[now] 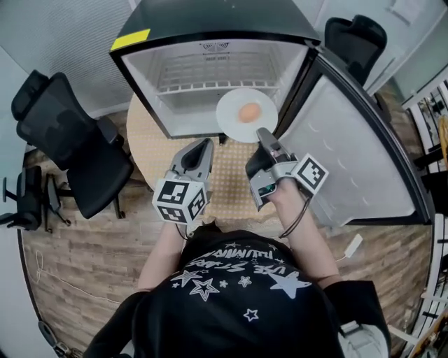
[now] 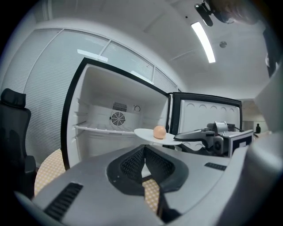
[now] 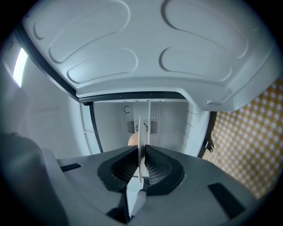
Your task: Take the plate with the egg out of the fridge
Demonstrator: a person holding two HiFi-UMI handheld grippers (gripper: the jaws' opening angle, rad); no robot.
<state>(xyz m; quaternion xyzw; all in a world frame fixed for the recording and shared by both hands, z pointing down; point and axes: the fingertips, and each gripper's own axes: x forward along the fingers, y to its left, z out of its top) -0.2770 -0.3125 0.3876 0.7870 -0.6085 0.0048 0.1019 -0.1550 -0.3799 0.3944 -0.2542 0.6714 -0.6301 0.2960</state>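
Gripping plate (image 1: 231, 103) rim at five o'clock with right gripper (image 1: 264, 134), jaws clamped thin – egg (image 1: 248, 112) atop; left gripper (image 1: 204, 145) closed, empty, at eight o'clock.

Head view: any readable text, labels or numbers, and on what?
T-shirt: white lettering among stars, upside down and warped; not readable.
Yellow sticker on the fridge top: no legible print.
Left cube, right cube: square marker patterns only, no words.
Nothing quotable.
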